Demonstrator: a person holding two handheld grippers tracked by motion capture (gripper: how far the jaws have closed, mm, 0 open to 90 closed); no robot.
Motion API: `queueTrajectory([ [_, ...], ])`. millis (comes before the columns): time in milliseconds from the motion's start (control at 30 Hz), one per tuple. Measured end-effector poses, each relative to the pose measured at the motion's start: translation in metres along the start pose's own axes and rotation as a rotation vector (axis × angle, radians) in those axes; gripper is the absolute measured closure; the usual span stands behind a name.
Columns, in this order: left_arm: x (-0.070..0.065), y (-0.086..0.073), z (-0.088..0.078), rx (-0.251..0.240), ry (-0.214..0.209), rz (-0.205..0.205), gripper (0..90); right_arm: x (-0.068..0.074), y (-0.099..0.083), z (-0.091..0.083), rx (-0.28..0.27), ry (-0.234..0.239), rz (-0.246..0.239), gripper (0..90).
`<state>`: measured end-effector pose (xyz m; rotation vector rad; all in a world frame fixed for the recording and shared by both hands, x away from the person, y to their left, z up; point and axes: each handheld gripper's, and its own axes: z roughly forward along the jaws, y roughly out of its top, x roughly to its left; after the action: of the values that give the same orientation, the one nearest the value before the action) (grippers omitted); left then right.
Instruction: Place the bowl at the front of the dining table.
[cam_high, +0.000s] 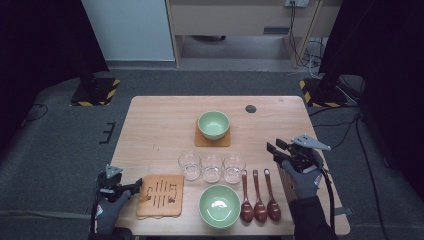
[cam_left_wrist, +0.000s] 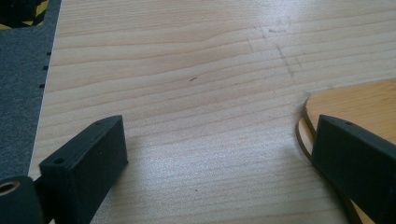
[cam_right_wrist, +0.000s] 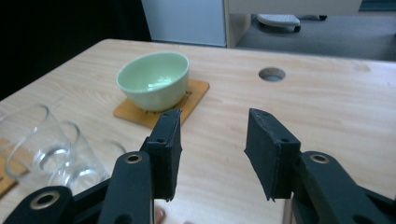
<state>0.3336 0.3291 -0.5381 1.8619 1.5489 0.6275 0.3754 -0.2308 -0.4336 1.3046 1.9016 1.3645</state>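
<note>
The right gripper (cam_high: 274, 149) is hovering right of the spoons (cam_high: 259, 200), part open, empty; the left gripper (cam_high: 136, 185) is gaping empty beside the near mat (cam_high: 160, 195).

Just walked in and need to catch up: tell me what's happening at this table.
A person stands at a wooden table with a gripper in each hand. The right gripper hangs open above the table's right side, beside three wooden spoons, holding nothing. The left gripper rests open at the near left, one of its fingers over the edge of a bare wooden mat. One green bowl sits on a coaster farther back, another near the front, with three glasses between.
</note>
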Motion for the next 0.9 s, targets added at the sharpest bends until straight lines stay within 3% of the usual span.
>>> queueTrajectory([
  [267,0.000,0.000,0.000,0.002,-0.003,0.001,2.2,-0.002,-0.033,-0.013,0.057,-0.030,-0.023,56.0],
  [367,0.000,0.000,0.000,0.004,-0.004,0.002,1.4,-0.003,-0.044,-0.015,0.053,-0.023,-0.002,56.4],
  [433,0.000,0.000,0.000,0.004,-0.004,0.002,1.3,-0.004,-0.050,-0.014,0.090,-0.008,0.000,56.4],
  [533,0.000,0.000,0.000,0.005,-0.002,0.002,0.9,-0.006,-0.055,-0.012,0.104,-0.012,-0.003,56.5],
  [900,0.000,0.000,0.000,0.005,-0.002,0.002,0.8,0.004,-0.084,-0.013,0.209,-0.037,-0.055,56.5],
])
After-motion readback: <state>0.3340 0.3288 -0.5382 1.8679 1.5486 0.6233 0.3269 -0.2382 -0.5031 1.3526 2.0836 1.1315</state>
